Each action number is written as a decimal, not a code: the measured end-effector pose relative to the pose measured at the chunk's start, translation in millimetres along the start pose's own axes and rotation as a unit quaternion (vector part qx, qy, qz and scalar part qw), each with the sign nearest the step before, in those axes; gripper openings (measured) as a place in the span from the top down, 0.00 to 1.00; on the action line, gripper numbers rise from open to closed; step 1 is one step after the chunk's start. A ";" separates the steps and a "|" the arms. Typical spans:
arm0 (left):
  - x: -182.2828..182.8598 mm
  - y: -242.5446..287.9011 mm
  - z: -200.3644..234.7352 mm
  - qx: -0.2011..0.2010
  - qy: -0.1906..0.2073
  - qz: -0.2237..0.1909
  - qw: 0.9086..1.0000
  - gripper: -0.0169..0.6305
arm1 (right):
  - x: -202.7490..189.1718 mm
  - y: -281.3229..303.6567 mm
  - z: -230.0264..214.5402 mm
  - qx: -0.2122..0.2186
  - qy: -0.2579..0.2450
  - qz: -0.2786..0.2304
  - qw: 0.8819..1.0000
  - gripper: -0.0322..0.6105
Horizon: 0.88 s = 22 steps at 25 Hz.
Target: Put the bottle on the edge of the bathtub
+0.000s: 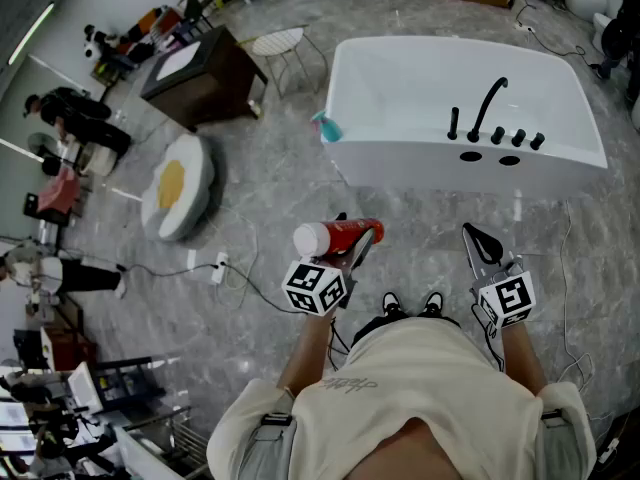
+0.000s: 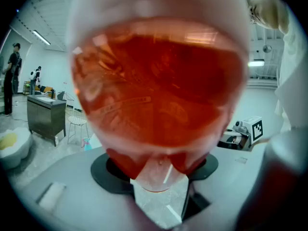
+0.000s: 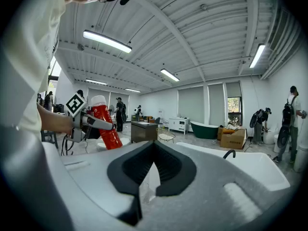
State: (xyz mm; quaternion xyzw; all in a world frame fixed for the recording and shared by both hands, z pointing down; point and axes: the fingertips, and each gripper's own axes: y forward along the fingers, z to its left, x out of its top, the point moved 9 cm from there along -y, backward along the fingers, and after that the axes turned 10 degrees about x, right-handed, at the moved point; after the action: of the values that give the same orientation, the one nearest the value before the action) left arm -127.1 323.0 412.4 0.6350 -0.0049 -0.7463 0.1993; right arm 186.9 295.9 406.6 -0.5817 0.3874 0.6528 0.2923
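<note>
- Now: my left claw (image 1: 352, 246) pinches the red bottle (image 1: 345, 235). The bottle lies sideways in the grip, its white cap toward my left, in the air above the grey marble floor (image 1: 260, 183).
- Left gripper view: the bottle's red body fills most of the frame. It sits between the two dark pads, which press on it from both sides.
- Right claw (image 1: 480, 243): pressed together, tips meeting, nothing between them. It is level with the left claw and apart from the bottle.
- The white bathtub (image 1: 400, 160) stands ahead of me, well apart from the bottle. The bottle is not yet on its edge.
- A black tap (image 1: 487, 108) with small black knobs stands on the tub's near rim, toward the right.
- A small teal spray bottle (image 1: 326, 126) sits at the tub's near left corner.
- To the left, an egg-shaped cushion (image 1: 178, 186) lies on the floor. Beyond it is a dark cabinet (image 1: 205, 78) with a white wire stool (image 1: 280, 43) beside it.
- Right gripper view: the left claw and bottle show at its left, the tub at its right.
</note>
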 end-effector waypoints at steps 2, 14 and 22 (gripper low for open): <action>-1.2 0.1 4.3 0.000 0.001 -0.001 1.000 0.51 | 1.2 5.8 0.9 0.000 -0.006 0.000 1.000 0.95; 0.1 2.9 22.9 0.001 0.017 -0.025 1.000 0.51 | 0.6 29.3 5.8 -0.021 0.012 0.003 1.000 0.95; -25.0 10.3 52.9 -0.030 -0.011 0.000 0.999 0.51 | -12.2 44.2 24.5 -0.048 0.028 0.040 0.998 0.95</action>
State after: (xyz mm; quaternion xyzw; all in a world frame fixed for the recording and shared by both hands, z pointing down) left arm -171.5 308.0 449.0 0.6205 0.0156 -0.7530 0.2184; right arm 138.9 294.0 426.5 -0.5972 0.3864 0.6654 0.2263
